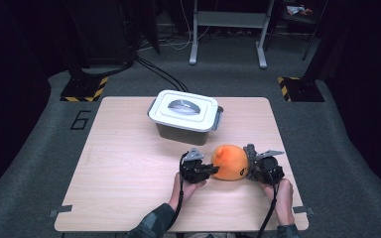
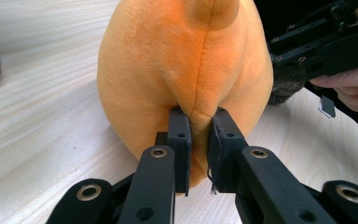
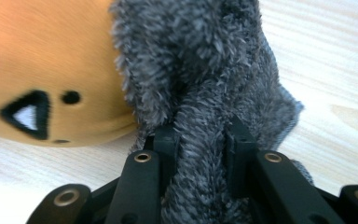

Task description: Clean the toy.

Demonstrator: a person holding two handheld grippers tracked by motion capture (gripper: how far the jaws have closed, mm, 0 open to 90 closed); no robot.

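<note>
Round orange plush toy with a grey shaggy fur patch on one side sits on the pale wooden surface, toward 5 o'clock from its centre, near the front edge. Left claw is at the toy's 9 o'clock, clamped on a small fold of orange fabric along the centre seam; the left gripper view shows the pads pinching the seam low on the body. Right claw is at the toy's 3 o'clock, closed on a thick tuft of the grey fur that bulges between its jaws. White-lidded grey plastic box, lid on, stands at about 11 o'clock from the toy, well apart. Handling judgement: light, soft, fully compressible, not fragile; fabric gives and stretches under a pinch, so the body will sag and swing between two holds. Short orange pile looks smooth and could slip; seam ridge and long fur offer surer purchase. Shallow pinches may pull free if drawn apart hard.
</note>
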